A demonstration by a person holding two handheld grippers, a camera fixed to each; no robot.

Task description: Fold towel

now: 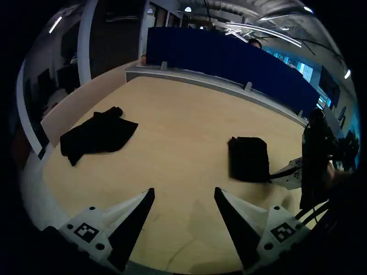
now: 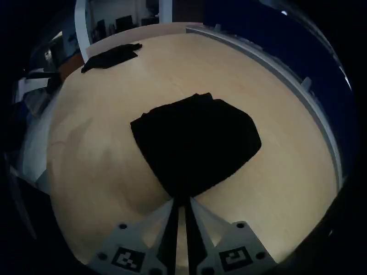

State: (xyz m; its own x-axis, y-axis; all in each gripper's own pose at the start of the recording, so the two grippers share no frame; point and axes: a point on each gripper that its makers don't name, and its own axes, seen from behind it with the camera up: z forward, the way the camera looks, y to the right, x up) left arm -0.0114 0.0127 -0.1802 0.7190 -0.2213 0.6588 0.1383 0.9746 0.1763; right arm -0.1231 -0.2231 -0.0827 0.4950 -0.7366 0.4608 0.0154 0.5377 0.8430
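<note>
A folded black towel [image 2: 197,140] lies flat on the light wooden table [image 2: 284,183]. My right gripper [image 2: 182,199] is at its near edge, both fingers pressed together on the cloth. In the left gripper view the same towel [image 1: 247,159] sits to the right, with the right gripper [image 1: 271,176] and the hand holding it at its right edge. My left gripper [image 1: 183,189] hovers open above bare table, well short of the towel, with nothing between its fingers.
A second black cloth [image 1: 96,134] lies crumpled and unfolded at the table's far left, also seen as a dark heap [image 2: 112,56] in the right gripper view. A blue partition [image 1: 229,59] runs along the table's back edge.
</note>
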